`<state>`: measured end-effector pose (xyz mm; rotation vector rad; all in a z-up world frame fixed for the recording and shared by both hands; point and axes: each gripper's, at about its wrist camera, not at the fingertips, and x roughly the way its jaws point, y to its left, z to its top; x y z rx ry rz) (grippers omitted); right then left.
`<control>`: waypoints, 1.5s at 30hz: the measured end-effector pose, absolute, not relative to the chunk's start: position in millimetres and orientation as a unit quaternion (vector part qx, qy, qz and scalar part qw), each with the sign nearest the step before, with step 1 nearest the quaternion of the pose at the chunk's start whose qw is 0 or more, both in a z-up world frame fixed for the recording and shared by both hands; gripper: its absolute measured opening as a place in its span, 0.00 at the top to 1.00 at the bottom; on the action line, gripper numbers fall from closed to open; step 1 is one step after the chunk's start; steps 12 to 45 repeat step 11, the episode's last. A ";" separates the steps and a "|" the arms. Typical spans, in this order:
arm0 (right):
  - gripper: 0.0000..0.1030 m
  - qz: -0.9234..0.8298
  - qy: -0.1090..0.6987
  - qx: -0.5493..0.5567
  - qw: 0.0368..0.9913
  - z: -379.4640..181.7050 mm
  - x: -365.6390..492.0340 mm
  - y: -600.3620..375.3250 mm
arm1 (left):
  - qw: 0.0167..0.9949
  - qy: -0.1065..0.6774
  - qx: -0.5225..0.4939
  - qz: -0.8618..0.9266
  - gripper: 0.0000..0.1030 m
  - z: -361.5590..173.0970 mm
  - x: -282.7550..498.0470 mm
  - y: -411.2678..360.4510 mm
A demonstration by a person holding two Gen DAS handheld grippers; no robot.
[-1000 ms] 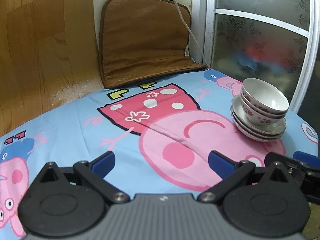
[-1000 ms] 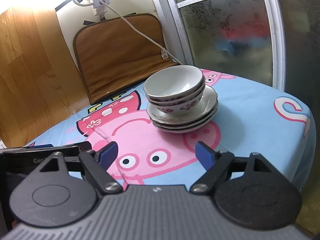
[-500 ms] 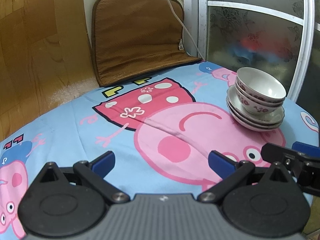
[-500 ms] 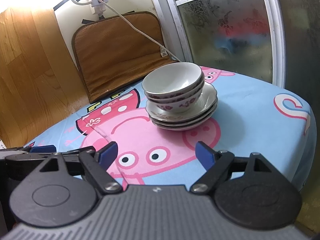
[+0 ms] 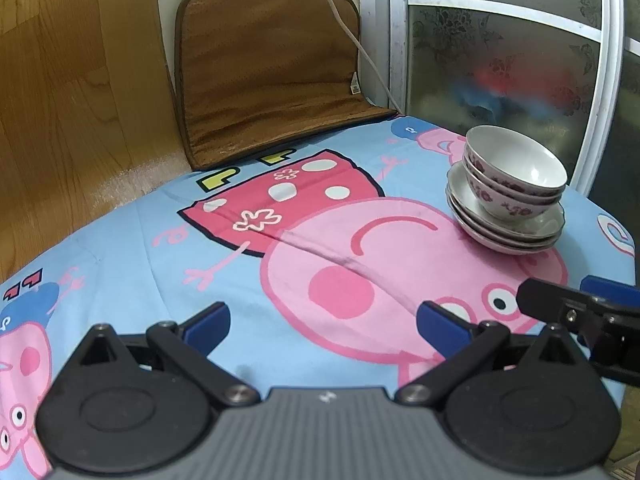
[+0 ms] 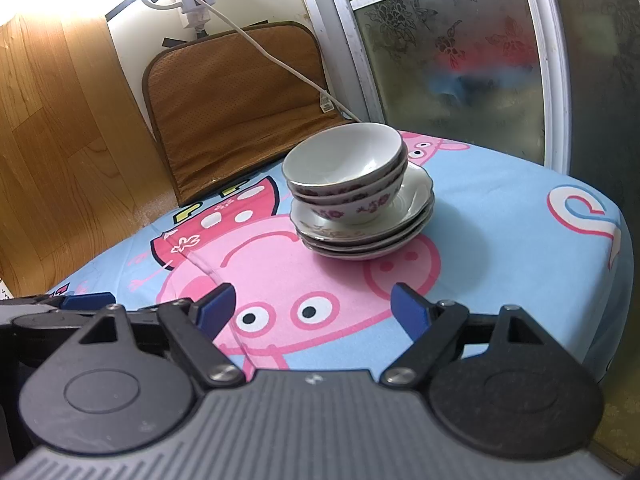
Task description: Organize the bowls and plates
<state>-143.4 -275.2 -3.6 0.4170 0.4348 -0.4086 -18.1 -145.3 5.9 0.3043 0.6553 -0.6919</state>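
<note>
White bowls with purple flower print (image 5: 516,172) (image 6: 348,172) sit nested on a stack of white plates (image 5: 504,228) (image 6: 368,240), on the far right of a table under a blue cartoon-pig cloth (image 5: 160,248) (image 6: 500,208). My left gripper (image 5: 322,326) stands open over the cloth near the front edge, well left of the stack, with nothing between its blue fingers. My right gripper (image 6: 312,306) is open too, a short way in front of the stack and empty. In the left wrist view the right gripper (image 5: 580,308) shows at the right edge.
A brown cushion (image 5: 272,64) (image 6: 240,100) leans on the wall behind the table, with a white cable (image 5: 352,32) across it. A wood-panelled wall (image 5: 72,92) runs along the left. A frosted glass door (image 5: 500,68) (image 6: 452,52) stands close behind the stack.
The left wrist view has swung slightly, so the stack sits a little further left and higher in it. The stack itself and both grippers' openings are unchanged.
</note>
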 end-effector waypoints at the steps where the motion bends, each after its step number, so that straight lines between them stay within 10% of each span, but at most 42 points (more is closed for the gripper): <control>1: 0.16 -0.200 0.213 0.204 0.934 -3.5 -143.3 -275.1 | 0.877 0.315 0.146 -0.332 0.00 5.6 -18.1 -145.4; 45: 0.16 -0.200 0.212 0.204 0.935 -3.4 -143.1 -275.5 | 0.878 0.303 0.145 -0.342 0.00 7.7 -21.8 -145.7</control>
